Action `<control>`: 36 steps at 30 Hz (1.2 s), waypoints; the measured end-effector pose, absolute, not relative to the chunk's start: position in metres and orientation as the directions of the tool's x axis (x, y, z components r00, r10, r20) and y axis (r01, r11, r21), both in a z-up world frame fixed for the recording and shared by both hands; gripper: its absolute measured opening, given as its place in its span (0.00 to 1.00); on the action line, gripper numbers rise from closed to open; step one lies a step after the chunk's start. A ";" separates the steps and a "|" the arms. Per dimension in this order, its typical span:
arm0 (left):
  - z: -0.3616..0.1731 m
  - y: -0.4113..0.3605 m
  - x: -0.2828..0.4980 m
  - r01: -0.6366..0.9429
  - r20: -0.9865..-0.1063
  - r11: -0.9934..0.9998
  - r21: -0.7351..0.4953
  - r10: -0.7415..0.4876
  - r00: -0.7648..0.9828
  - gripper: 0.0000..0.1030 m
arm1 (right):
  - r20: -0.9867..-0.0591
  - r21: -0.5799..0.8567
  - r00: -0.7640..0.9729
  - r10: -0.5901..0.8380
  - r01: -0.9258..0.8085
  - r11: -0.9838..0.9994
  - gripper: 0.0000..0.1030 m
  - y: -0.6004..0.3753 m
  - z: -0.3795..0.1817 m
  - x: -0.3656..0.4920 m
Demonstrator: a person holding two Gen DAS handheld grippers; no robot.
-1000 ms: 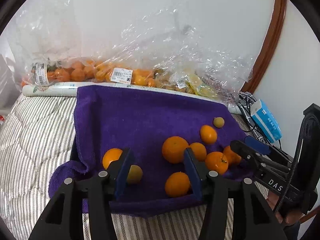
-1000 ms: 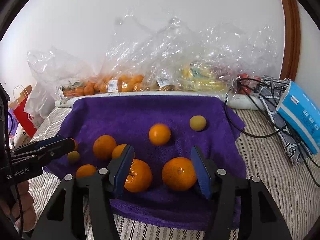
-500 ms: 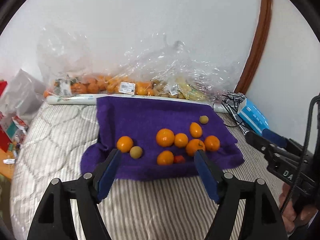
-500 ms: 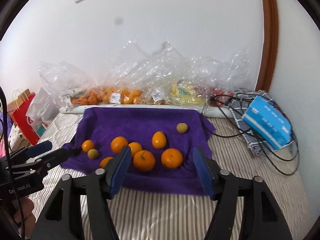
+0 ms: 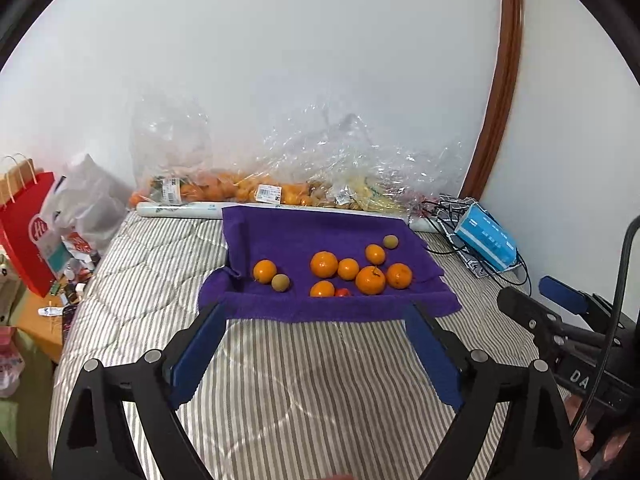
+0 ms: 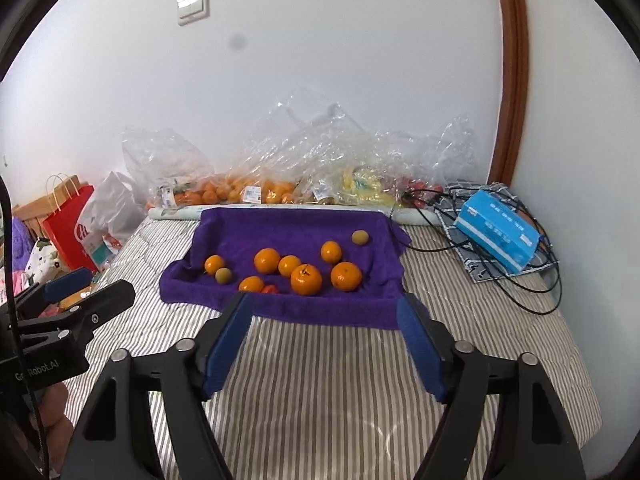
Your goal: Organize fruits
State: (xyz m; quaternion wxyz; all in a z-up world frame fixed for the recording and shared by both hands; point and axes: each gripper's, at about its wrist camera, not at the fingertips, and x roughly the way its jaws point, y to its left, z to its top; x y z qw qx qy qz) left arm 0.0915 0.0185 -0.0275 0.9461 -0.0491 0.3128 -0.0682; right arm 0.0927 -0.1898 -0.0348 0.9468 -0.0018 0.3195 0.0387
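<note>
A: Where is the fruit?

B: Round orange citrus fruits [image 5: 324, 264] lie loose on a purple terry towel [image 5: 296, 236] spread over a grey-and-white striped quilted bed cover [image 5: 304, 376]. Two small dull yellow-green round fruits [image 5: 280, 282] and one small red fruit [image 5: 342, 292] sit among them. Crinkled clear plastic bags of more fruit [image 5: 280, 184] line the white wall behind the towel.

A: And the claws?

B: The left gripper [image 5: 316, 320] has blue pads spread wide, just opened, nothing between them; it hangs over bare striped cover, near the towel's front edge. The right gripper [image 6: 324, 308] is likewise spread, just opened, empty. A blue rectangular tissue pack [image 6: 496, 236] lies on tangled black cables to the right.
</note>
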 end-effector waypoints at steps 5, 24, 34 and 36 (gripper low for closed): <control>-0.017 0.017 0.069 0.096 -0.565 0.985 -0.145 -0.162 0.809 0.91 | -0.572 0.044 0.817 0.074 -0.059 0.997 0.99 -0.198 -0.022 0.064; -0.004 0.006 0.043 0.109 -0.540 0.986 -0.129 -0.162 0.826 0.92 | -0.561 0.069 0.824 0.079 -0.049 0.996 0.99 -0.210 -0.007 0.037; -0.004 0.003 0.041 0.114 -0.537 0.986 -0.124 -0.163 0.828 0.92 | -0.547 0.075 0.833 0.085 -0.052 0.996 0.99 -0.214 -0.003 0.032; -0.004 0.003 0.041 0.114 -0.536 0.986 -0.124 -0.163 0.828 0.92 | -0.545 0.074 0.834 0.084 -0.052 0.996 0.99 -0.214 -0.003 0.031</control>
